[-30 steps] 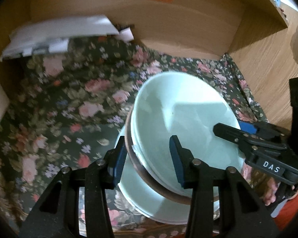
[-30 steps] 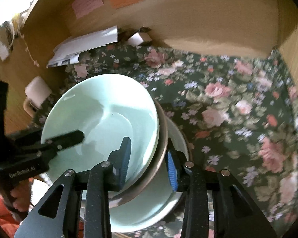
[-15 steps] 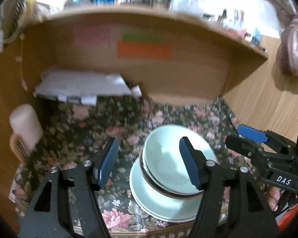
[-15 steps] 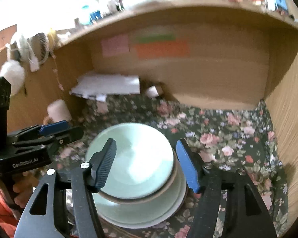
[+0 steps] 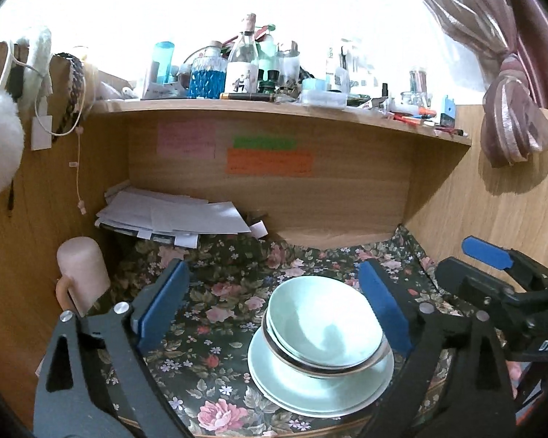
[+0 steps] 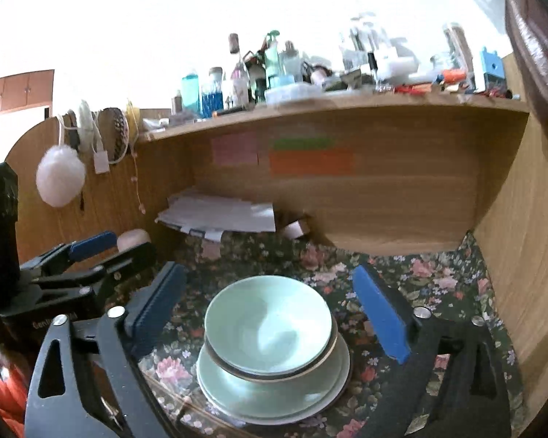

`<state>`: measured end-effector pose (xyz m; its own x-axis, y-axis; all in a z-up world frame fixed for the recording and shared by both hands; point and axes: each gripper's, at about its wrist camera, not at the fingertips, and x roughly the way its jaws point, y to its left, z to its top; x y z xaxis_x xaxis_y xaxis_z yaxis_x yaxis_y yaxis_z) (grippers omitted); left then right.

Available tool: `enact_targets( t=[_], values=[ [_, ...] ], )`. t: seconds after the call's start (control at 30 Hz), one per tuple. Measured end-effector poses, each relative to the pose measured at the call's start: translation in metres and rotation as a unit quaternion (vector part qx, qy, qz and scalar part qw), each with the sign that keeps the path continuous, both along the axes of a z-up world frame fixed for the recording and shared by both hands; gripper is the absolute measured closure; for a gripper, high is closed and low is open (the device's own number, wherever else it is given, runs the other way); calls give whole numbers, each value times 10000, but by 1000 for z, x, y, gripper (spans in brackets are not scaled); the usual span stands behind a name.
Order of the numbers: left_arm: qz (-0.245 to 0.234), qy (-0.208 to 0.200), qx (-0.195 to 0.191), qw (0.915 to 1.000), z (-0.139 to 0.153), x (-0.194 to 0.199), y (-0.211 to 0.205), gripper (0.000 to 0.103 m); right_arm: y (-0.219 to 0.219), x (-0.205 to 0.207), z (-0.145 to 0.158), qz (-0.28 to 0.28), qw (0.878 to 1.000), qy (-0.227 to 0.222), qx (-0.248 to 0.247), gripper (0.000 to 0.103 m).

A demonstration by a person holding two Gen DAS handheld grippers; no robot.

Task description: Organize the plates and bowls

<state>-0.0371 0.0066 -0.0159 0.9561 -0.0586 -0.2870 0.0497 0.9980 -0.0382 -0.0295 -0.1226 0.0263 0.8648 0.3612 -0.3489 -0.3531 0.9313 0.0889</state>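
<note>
1. Where a second ago its blue pads pinched the bowl rim, the left gripper [image 5: 270, 310] now has its jaws opening wide with nothing pressed between them. In this left wrist view the bowls [image 5: 325, 332] sit lower centre, nested on the plates [image 5: 310, 390] on the floral cloth [image 5: 215, 292], which looks like a stack let go and left standing.

2. Over to the right wrist view: the right gripper [image 6: 270, 310] is opening too, clear of the crockery it gripped before. The stack stands low in the middle of the frame, so I'd call this stacking step done.
</note>
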Motion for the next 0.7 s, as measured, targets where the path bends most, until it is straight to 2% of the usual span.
enact_targets(
  t=[0.13, 0.7],
  values=[
    [32, -117, 28, 9999, -2, -6, -2, 3, -1, -8, 4, -159, 9996, -208, -39, 0],
    [23, -204, 7, 9998, -4, -11, -4, 1, 1, -13, 3, -194, 9995, -231, -23, 0]
  ],
)
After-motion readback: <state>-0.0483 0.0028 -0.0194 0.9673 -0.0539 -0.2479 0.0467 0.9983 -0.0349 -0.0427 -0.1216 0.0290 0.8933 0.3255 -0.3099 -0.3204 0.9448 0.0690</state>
